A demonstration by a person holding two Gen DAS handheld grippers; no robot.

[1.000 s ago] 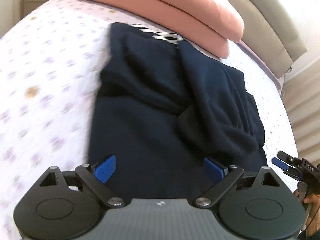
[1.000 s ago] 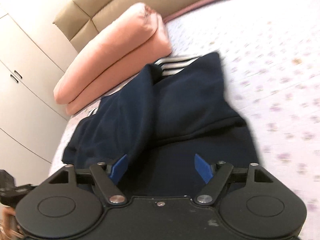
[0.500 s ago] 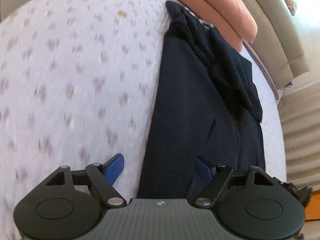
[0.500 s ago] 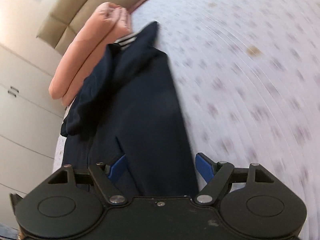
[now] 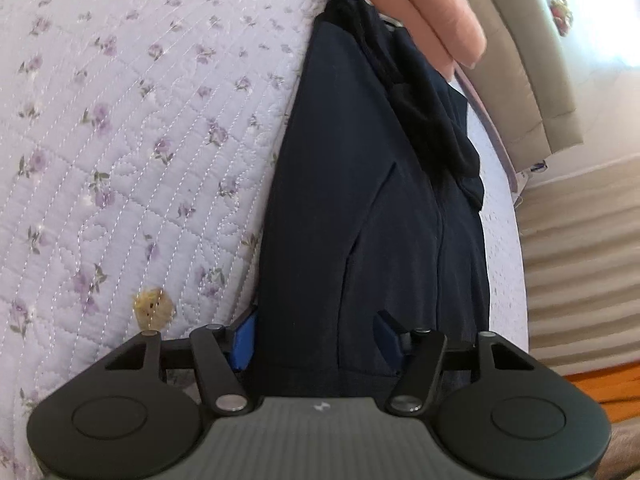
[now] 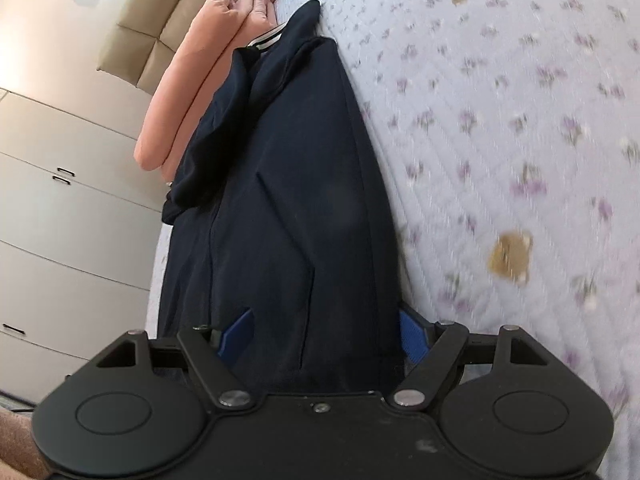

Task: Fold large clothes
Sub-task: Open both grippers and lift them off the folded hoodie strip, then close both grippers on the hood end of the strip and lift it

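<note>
A dark navy garment (image 5: 360, 184) lies lengthwise on a lilac flowered quilt (image 5: 132, 128), its far end with a striped collar against pink pillows. It also shows in the right wrist view (image 6: 296, 184). My left gripper (image 5: 314, 338) is open, its blue pads on either side of the garment's near edge. My right gripper (image 6: 324, 332) is open too, its pads astride the near edge. I cannot tell whether the pads touch the cloth.
Pink pillows (image 5: 420, 4) lie at the bed's head before a beige padded headboard (image 5: 532, 64). A white wardrobe (image 6: 60, 208) stands beside the bed. A yellow-brown patch (image 6: 510, 256) marks the quilt near the garment.
Both grippers have tilted and dropped low to the garment's near edge, each toward one side of it. The jaws stay open but have narrowed around the cloth.
</note>
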